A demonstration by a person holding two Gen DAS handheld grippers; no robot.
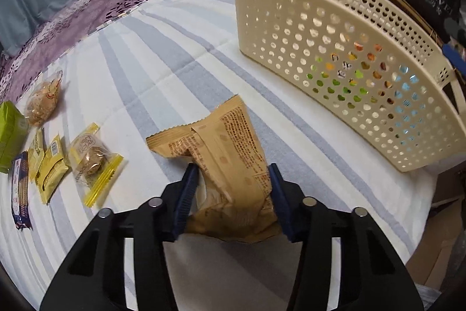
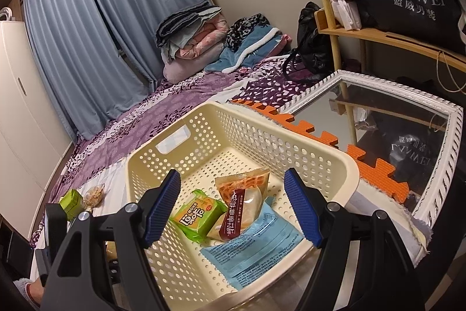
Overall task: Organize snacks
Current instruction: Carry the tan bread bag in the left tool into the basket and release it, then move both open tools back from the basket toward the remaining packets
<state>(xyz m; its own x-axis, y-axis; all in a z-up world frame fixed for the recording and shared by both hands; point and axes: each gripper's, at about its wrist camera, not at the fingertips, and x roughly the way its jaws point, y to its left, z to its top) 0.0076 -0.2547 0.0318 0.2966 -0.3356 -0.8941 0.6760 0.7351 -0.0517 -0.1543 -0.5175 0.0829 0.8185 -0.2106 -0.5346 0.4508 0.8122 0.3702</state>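
Snack packet [image 1: 230,165] base hidden between fingers [image 1: 186,194].

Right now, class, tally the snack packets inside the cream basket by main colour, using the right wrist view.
Green packet: 1
Orange-and-brown packet: 1
Blue packet: 1
Total in the basket: 3

The basket [image 1: 335,48] wall hides its contents in the left wrist view; only coloured specks show through the holes. The tan packet's [image 1: 230,165] print is too small to read. The green box [image 1: 10,133], far left, is cut off, perhaps half visible.
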